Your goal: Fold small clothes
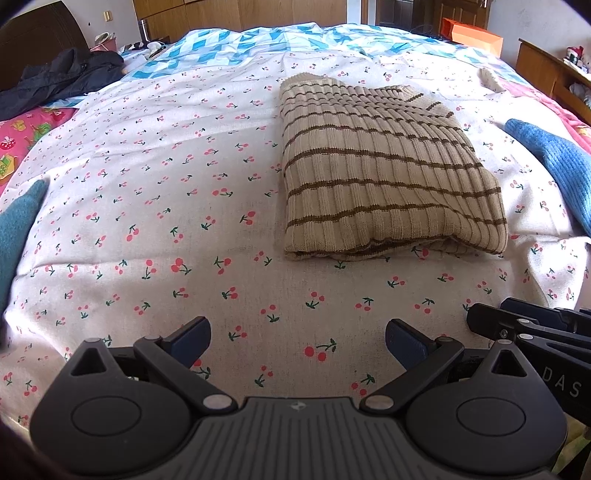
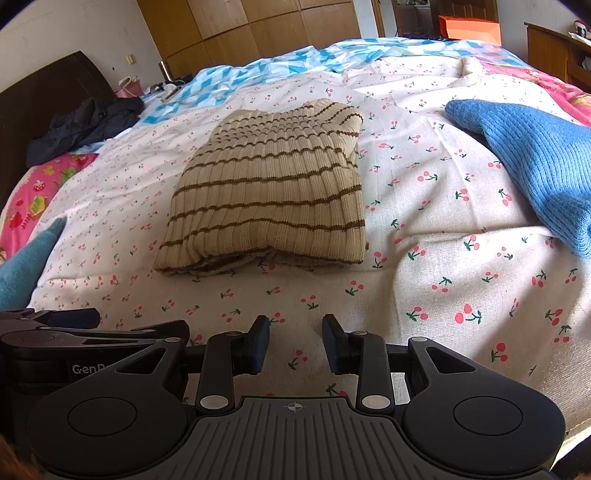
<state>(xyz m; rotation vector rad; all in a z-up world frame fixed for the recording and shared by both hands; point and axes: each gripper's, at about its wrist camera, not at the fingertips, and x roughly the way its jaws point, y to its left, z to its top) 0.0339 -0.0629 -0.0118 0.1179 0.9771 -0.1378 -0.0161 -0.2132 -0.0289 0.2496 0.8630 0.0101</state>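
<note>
The striped beige sweater (image 1: 384, 173) is lying ahead of both tools as a compact, squared-off bundle, its layers stacked and its near edge showing the fold — so this garment is looking finished, as far as one can judge. Neither tool is touching it; both are sitting well short of it, over bare sheet. The left tool (image 1: 297, 341) is standing with its jaws spread wide and nothing between them. The right tool (image 2: 295, 341) is also standing apart and empty, though its gap is narrower.

What is probably remaining is lying off to the sides. A blue knitted garment (image 2: 532, 166) is sprawling unfolded ahead and to the right of the right tool, well apart from the sweater. A teal knitted piece (image 1: 18, 236) is poking in at the far left of the left tool; too little is showing to say whether it is folded.

The working surface is a bed, not a table — a white sheet printed with small red cherries (image 1: 166, 184) is covering it, slightly rumpled to the right. Beyond the sweater a blue-and-white patterned cover (image 1: 258, 40) is lying, with a dark jacket (image 1: 62, 77) heaped far left by a dark headboard. Wooden wardrobes (image 2: 258, 26) are lining the far wall, and an orange bag (image 2: 469, 27) is sitting at the far right.
</note>
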